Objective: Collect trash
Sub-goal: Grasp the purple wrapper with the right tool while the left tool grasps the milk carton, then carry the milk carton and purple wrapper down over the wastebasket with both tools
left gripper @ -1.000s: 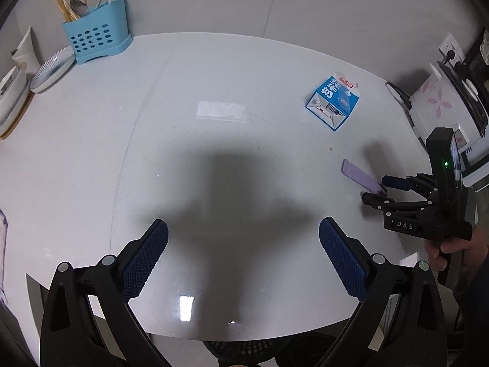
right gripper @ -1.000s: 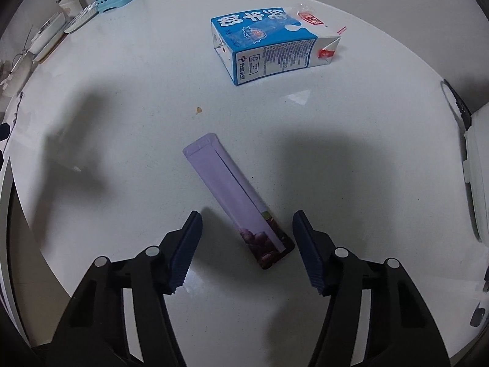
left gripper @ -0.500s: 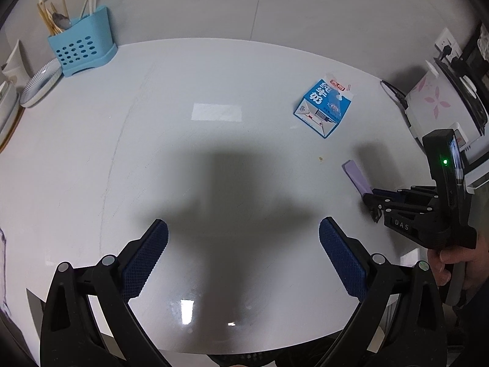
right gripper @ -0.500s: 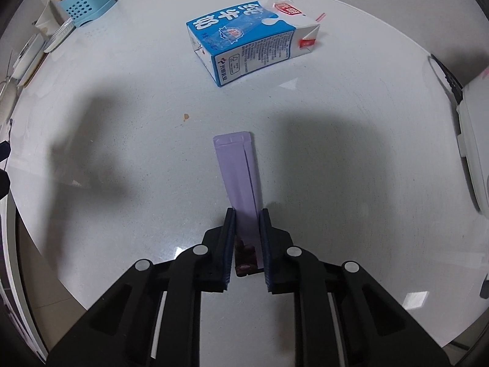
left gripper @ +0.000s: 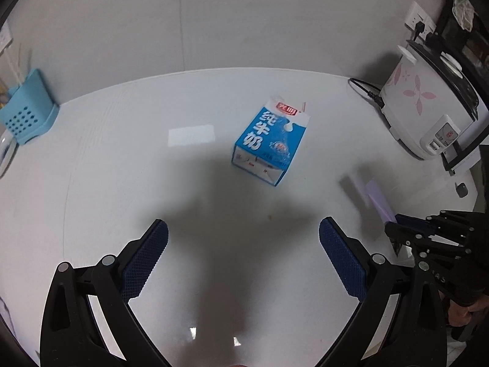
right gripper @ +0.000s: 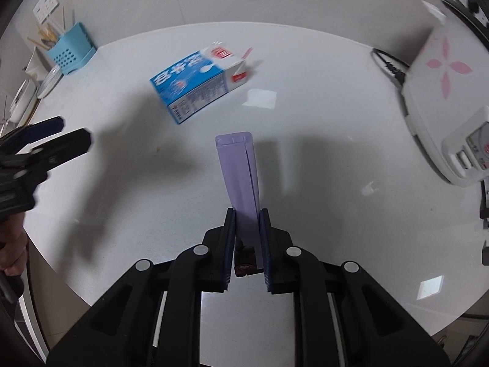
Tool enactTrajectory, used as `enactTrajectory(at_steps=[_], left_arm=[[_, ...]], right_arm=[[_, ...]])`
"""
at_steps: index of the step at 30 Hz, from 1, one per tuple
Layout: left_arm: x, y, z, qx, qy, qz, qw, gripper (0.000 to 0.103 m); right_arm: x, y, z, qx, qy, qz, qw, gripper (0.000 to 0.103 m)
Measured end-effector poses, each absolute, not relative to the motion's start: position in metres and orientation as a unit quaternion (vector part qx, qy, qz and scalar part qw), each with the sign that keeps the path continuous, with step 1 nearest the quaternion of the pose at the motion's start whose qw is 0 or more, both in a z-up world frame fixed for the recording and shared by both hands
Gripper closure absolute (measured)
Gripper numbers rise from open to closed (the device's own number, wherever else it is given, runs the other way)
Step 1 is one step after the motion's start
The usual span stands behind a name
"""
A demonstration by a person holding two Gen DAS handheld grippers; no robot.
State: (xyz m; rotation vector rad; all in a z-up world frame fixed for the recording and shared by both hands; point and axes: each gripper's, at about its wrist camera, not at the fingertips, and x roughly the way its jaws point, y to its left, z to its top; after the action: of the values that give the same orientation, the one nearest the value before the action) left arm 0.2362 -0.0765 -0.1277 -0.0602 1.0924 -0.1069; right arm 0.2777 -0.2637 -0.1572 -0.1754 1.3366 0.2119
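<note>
My right gripper (right gripper: 247, 214) is shut on a long purple packet (right gripper: 240, 172) and holds it lifted above the white round table (right gripper: 321, 183); the packet sticks out forward from the jaws. The packet (left gripper: 379, 200) and right gripper (left gripper: 403, 227) also show at the right of the left wrist view. A blue and white milk carton (left gripper: 269, 145) lies on its side on the table, ahead of my open, empty left gripper (left gripper: 243, 238). The carton (right gripper: 198, 84) lies beyond the packet's tip in the right wrist view, and the left gripper (right gripper: 49, 140) shows at the left edge.
A white rice cooker (left gripper: 424, 113) with pink flowers and its black cord (left gripper: 366, 91) stand at the table's right. A blue cutlery holder (left gripper: 26, 116) stands at the far left by the wall, with plates (right gripper: 49, 81) beside it. Wall sockets (left gripper: 420, 20) are at upper right.
My right gripper closed on the purple packet and lifted it off the table. My left gripper moved toward the milk carton, which now looks larger and more central.
</note>
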Motion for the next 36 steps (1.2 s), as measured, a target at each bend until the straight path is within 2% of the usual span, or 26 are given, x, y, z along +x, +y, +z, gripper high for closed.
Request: enactTrajectory(at_steps=[17, 19, 23, 36], left_arm=[[0.342, -0.112, -0.191, -0.002, 0.540, -0.074, 0.838, 0.007], [0.346, -0.114, -0.193, 0.003, 0.542, -0.071, 0.838, 0.011], [0.350, -0.112, -0.198, 0.008, 0.554, -0.064, 0.830, 0.028], [0.336, -0.108, -0.190, 0.000, 0.536, -0.048, 0.843, 0.032]], right_arm=[[0.280, -0.325, -0.156, -0.045, 0.624, 0.057, 0.778, 0.088], [0.280, -0.326, -0.157, -0.043, 0.625, 0.056, 0.778, 0.088], [0.279, -0.323, -0.156, -0.037, 0.624, 0.056, 0.779, 0.088], [0.269, -0.306, -0.139, -0.033, 0.610, 0.062, 0.790, 0.088]])
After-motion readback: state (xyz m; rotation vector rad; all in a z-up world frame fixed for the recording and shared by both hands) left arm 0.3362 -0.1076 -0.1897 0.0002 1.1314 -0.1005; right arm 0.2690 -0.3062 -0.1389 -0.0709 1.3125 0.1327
